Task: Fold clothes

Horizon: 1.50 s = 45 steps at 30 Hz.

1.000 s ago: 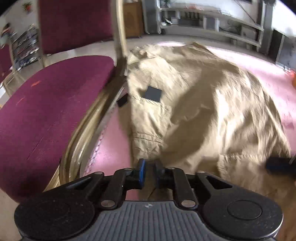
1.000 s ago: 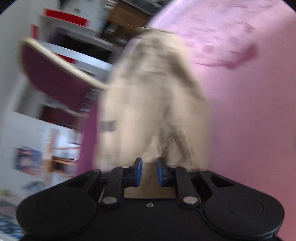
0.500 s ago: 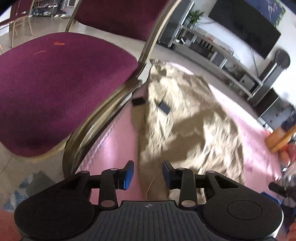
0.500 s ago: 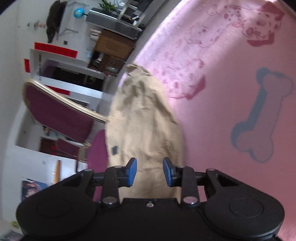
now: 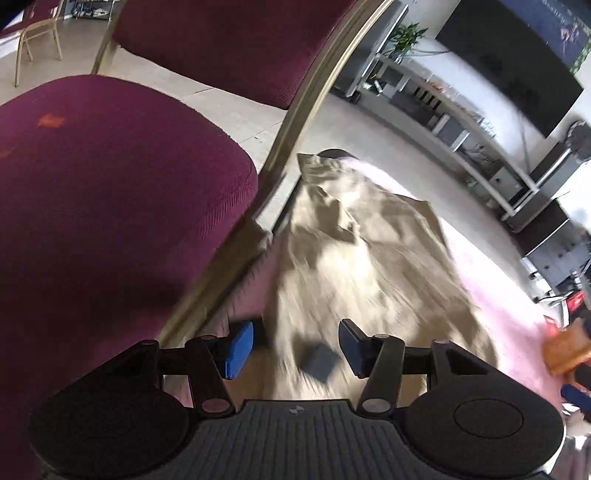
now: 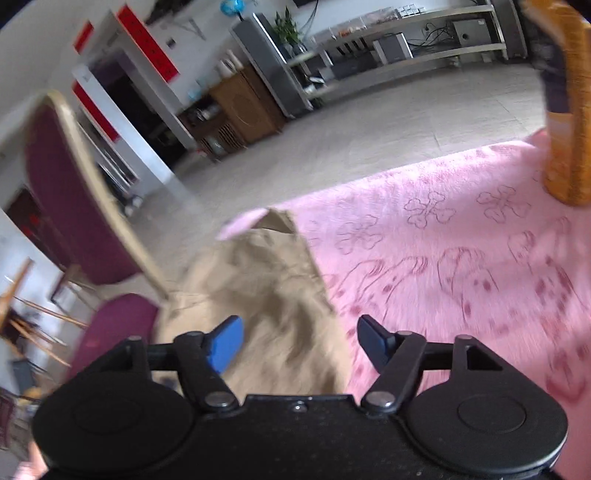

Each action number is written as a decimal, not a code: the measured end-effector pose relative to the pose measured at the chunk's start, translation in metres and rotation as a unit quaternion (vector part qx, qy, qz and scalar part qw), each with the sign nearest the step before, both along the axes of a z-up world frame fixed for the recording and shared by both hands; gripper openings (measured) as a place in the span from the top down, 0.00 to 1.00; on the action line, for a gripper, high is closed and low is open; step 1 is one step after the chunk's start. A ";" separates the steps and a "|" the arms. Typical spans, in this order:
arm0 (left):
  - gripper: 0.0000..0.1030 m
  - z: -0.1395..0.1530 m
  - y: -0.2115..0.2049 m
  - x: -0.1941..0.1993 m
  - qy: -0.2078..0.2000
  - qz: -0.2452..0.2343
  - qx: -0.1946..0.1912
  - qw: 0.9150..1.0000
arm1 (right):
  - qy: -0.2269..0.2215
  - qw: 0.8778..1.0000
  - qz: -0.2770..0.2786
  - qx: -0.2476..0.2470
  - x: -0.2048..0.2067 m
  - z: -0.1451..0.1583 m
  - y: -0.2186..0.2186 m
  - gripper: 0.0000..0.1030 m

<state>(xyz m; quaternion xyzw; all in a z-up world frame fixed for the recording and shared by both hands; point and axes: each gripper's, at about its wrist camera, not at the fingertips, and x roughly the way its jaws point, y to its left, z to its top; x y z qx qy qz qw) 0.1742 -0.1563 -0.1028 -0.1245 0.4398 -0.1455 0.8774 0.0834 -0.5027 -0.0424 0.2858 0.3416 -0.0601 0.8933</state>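
Home living room: wall TV [image 5: 517, 55] over a media shelf [image 5: 461, 122], potted plant [image 6: 288, 29], wooden cabinet [image 6: 243, 107], maroon chair [image 5: 110, 203], pink rug [image 6: 461, 258] on tile floor [image 6: 369, 140].

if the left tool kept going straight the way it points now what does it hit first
Most likely the tan garment lying on the pink blanket. The left tool is opening with nothing gripped, and the maroon chair sits off to its side; depth is blurry.

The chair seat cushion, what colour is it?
Dark maroon chair seat cushion, clearest in the left wrist view.
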 end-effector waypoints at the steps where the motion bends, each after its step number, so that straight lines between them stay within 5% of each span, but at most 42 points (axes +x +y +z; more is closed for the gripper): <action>1: 0.49 -0.005 -0.002 0.009 0.001 -0.006 0.004 1.000 | 0.008 1.000 0.003 -0.004 0.015 -0.010 -0.004 0.38; 5: 0.55 -0.024 -0.009 0.042 0.009 -0.036 0.013 0.999 | 0.031 0.999 -0.002 0.027 0.063 -0.051 -0.025 0.53; 9: 0.58 -0.029 -0.021 0.058 -0.006 -0.068 0.013 0.998 | 0.036 0.991 -0.002 0.128 0.102 -0.095 -0.044 0.55; 13: 0.57 -0.033 -0.024 0.068 -0.008 -0.073 0.000 0.997 | 0.000 0.967 0.022 0.254 0.117 -0.129 -0.056 0.55; 15: 0.48 -0.034 -0.026 0.070 -0.009 -0.077 -0.006 0.997 | -0.018 0.955 0.039 0.294 0.120 -0.140 -0.054 0.58; 18: 0.47 -0.035 -0.041 0.069 -0.031 -0.091 0.019 0.995 | -0.019 0.969 0.059 0.240 0.130 -0.135 -0.031 0.65; 20: 0.82 -0.032 -0.050 0.063 -0.049 -0.097 0.052 0.993 | 0.005 0.984 0.049 0.174 0.135 -0.125 -0.012 0.92; 22: 0.94 -0.024 -0.053 0.056 -0.067 -0.106 0.058 0.990 | -0.006 0.994 0.052 0.094 0.128 -0.104 0.010 0.95; 26: 0.96 0.003 -0.069 0.034 -0.140 -0.142 0.061 0.978 | -0.077 0.996 0.051 0.000 0.090 -0.050 0.035 0.97; 31: 0.93 0.040 -0.105 0.005 -0.237 -0.198 0.030 0.951 | -0.153 0.984 0.015 -0.087 0.025 0.010 0.027 0.97; 33: 0.73 0.029 -0.117 0.014 -0.202 -0.186 0.053 0.960 | -0.160 0.980 -0.007 -0.115 0.011 0.015 0.017 0.96; 34: 0.70 0.022 -0.123 0.019 -0.180 -0.178 0.066 0.965 | -0.143 0.983 -0.017 -0.111 0.012 0.009 0.009 0.89; 36: 0.72 0.008 -0.135 0.030 -0.135 -0.161 0.093 0.973 | -0.060 0.996 -0.039 -0.054 0.021 -0.011 -0.015 0.57; 39: 0.76 0.011 -0.103 0.032 -0.082 -0.134 0.065 0.985 | -0.009 0.997 -0.070 0.040 0.001 -0.025 -0.042 0.54; 45: 0.63 0.064 -0.048 -0.023 -0.085 -0.167 0.109 0.976 | -0.001 0.994 -0.081 0.071 -0.067 0.027 -0.050 0.53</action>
